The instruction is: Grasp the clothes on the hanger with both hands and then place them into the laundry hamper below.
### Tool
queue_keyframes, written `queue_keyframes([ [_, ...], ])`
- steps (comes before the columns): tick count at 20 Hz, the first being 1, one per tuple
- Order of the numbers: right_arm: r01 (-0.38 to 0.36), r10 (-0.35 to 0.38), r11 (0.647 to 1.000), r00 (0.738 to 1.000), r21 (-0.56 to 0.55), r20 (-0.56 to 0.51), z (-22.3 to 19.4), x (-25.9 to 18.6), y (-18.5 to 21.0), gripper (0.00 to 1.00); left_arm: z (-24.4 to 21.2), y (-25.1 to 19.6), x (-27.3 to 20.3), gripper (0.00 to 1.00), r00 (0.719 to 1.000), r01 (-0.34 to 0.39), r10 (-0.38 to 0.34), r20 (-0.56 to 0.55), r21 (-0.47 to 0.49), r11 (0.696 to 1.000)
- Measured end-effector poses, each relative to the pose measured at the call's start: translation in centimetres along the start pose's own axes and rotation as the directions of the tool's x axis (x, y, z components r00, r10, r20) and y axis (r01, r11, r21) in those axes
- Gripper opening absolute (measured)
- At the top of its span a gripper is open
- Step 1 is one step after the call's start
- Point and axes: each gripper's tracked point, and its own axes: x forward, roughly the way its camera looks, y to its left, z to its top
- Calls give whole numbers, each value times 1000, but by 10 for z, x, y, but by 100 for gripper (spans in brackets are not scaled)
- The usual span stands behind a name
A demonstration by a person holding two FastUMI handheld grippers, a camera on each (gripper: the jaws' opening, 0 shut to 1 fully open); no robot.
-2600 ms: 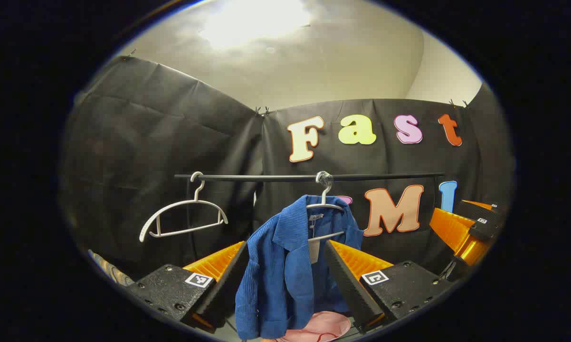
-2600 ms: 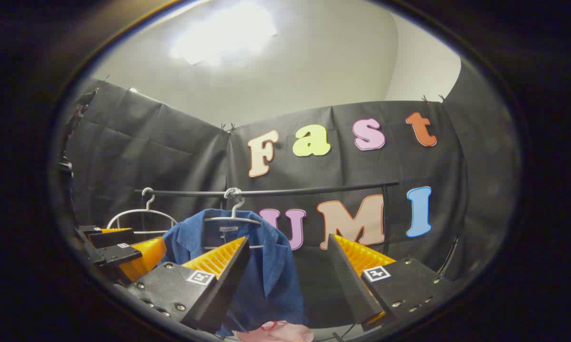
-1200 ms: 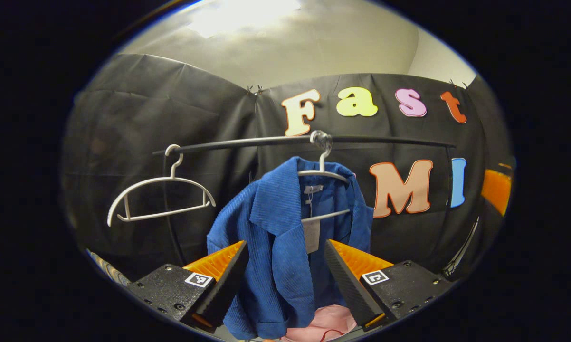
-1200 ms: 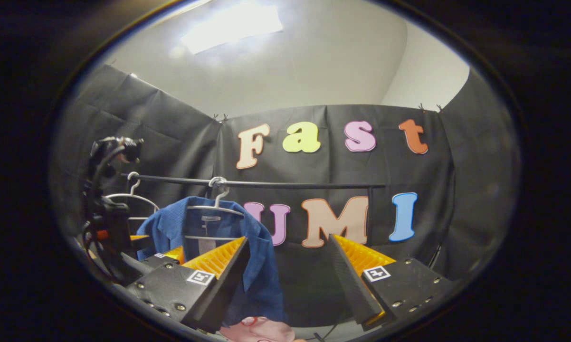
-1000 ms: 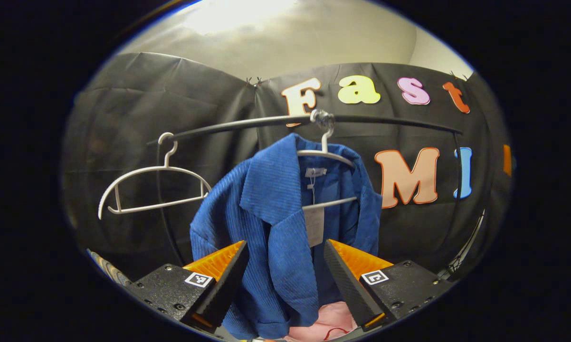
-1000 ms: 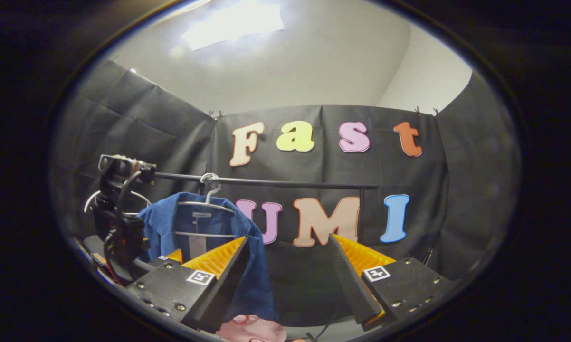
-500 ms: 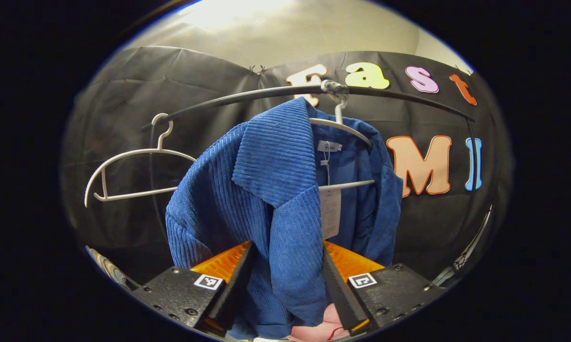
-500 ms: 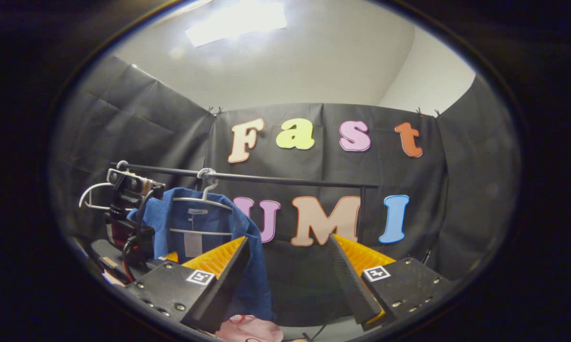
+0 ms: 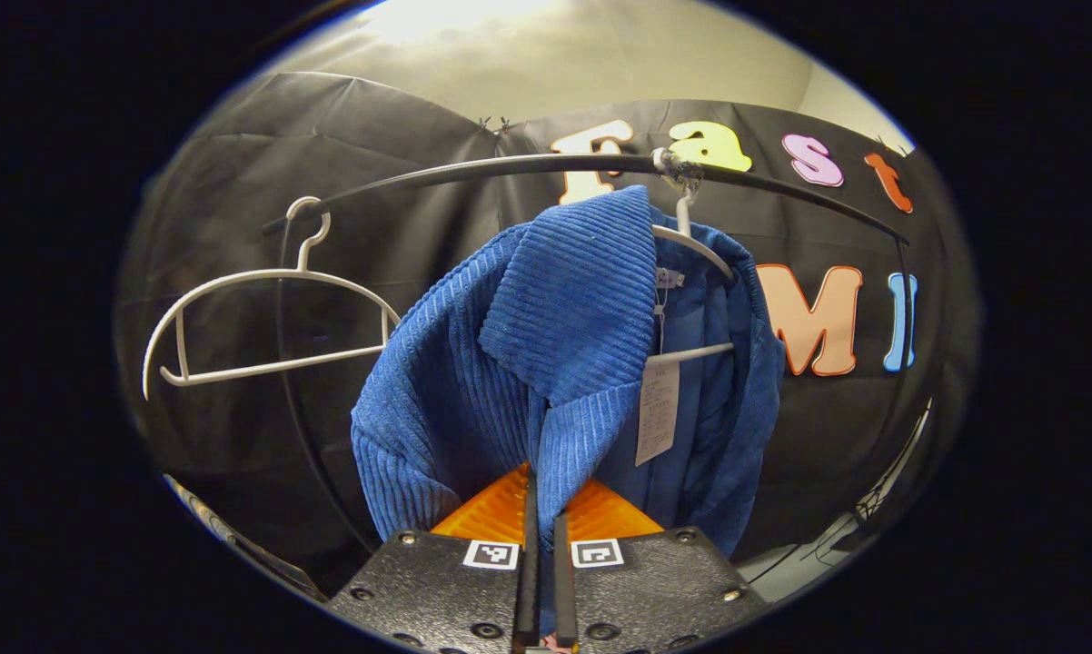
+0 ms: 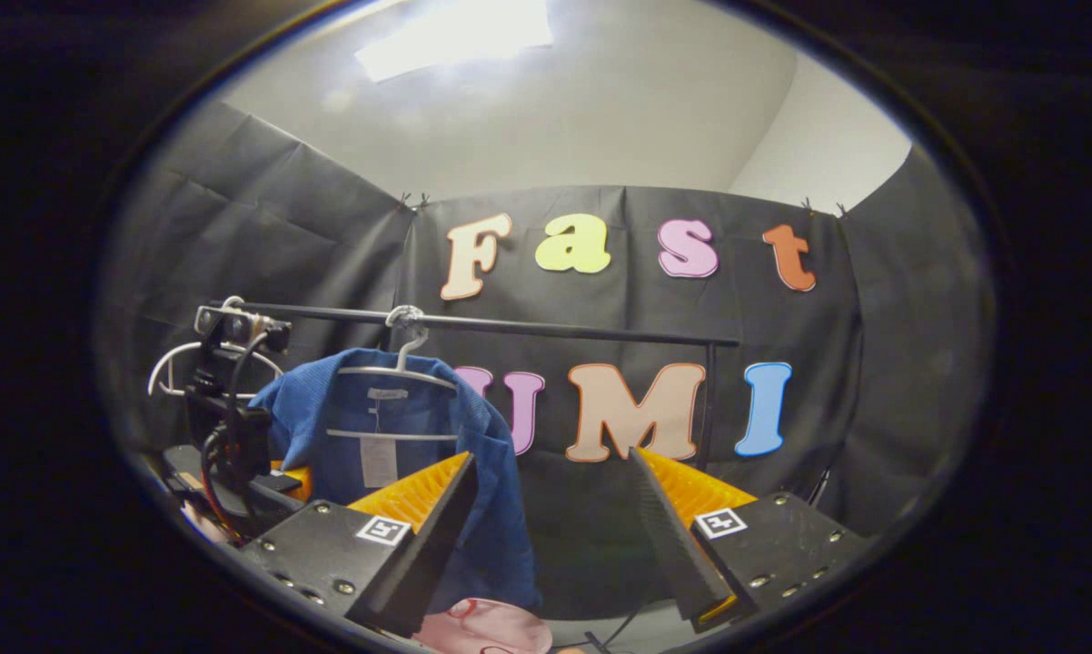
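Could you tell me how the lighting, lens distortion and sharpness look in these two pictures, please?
Left gripper view: the rail bows into an arc from the fisheye; the ceiling glow at the top is washed out; the blue jacket is sharp, its ribs clear. Right gripper view: the ceiling light is blown out and hazy, the wall is dim, and the rail looks almost straight.

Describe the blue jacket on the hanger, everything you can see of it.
The blue jacket is ribbed, corduroy-like cloth with a broad collar and lapel. It hangs open on a white hanger hooked over the black rail, a paper tag dangling inside. The left gripper is shut on its front edge below the lapel. The right gripper stands open beside it, not touching.
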Motion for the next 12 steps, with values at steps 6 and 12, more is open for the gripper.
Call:
queue_keyframes([
  [6, 14, -15, 1000, 999, -17, -47, -27, 15, 27, 98, 8, -5, -11, 2, 988, 151, -151, -8, -37, 988],
  [12, -35, 35, 999, 996, 1, -88, -54, 52, 60, 98, 21, -3, -23, 2, 981, 196, -196, -5, -35, 980],
])
